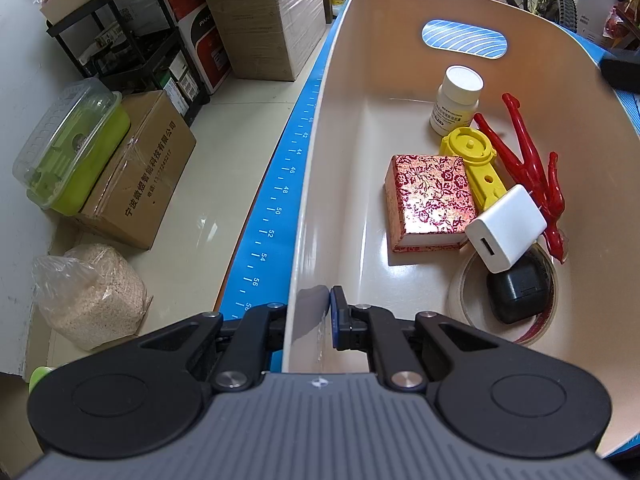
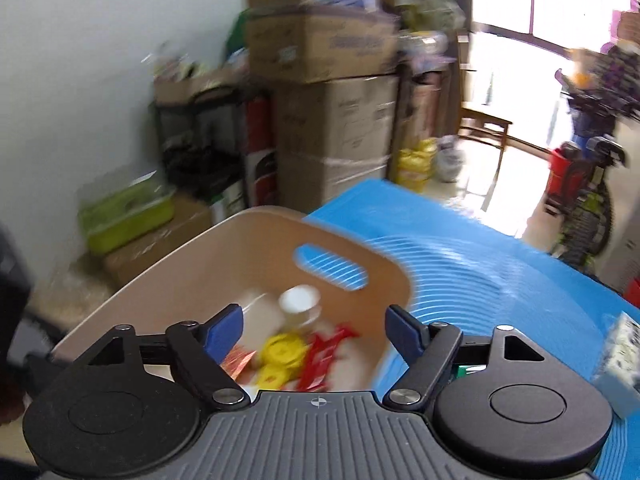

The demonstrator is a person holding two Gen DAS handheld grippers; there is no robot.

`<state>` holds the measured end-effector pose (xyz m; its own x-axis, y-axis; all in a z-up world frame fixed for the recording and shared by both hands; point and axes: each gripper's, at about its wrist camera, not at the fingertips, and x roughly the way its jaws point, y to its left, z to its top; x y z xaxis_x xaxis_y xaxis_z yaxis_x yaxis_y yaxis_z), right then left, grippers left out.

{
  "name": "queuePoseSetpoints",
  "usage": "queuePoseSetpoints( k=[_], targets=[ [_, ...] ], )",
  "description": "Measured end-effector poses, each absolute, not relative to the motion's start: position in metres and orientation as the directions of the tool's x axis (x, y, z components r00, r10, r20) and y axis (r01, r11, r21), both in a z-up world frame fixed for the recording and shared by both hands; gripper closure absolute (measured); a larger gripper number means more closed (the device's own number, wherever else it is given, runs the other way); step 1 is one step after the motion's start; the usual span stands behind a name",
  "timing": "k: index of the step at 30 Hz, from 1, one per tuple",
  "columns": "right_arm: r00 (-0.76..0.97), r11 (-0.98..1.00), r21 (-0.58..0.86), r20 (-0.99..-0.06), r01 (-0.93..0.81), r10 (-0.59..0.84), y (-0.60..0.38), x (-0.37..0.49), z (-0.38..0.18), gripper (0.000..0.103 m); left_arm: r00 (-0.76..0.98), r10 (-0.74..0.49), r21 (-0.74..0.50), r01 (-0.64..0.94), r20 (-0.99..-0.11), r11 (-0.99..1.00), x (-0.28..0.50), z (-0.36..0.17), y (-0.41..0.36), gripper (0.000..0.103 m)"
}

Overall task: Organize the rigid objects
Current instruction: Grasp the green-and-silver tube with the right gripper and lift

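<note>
Pinching the bin (image 1: 344, 92) wall, left gripper (image 1: 310, 320) is steadying; right gripper (image 2: 314, 330) is hovering spread-fingered above, bin's length running ahead.

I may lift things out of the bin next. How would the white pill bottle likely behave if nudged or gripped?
The white pill bottle stands upright on a narrow base, so a sideways nudge may tip it, and its round body would probably roll. Its smooth plastic looks rigid but perhaps slippery. The yellow plastic part sits close beside it and could get bumped.
</note>
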<state>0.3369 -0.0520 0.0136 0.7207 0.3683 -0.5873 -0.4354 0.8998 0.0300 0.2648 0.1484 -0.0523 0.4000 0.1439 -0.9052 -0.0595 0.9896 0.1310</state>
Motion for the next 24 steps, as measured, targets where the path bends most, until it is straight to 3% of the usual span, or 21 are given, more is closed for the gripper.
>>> queuePoseSetpoints(
  k=[9, 24],
  targets=[
    [0.738, 0.964, 0.131, -0.622, -0.231, 0.261, -0.123, 0.39, -0.032, 0.015, 0.4, 0.144, 0.131, -0.06, -0.905, 0.99, 0.265, -0.052, 0.148, 0.089],
    [0.697, 0.976, -0.028, -0.704, -0.218, 0.136, -0.117, 0.425, -0.126, 0.006, 0.396, 0.156, 0.146, -0.055, -0.905, 0.988, 0.264, -0.052, 0.146, 0.089]
  ],
)
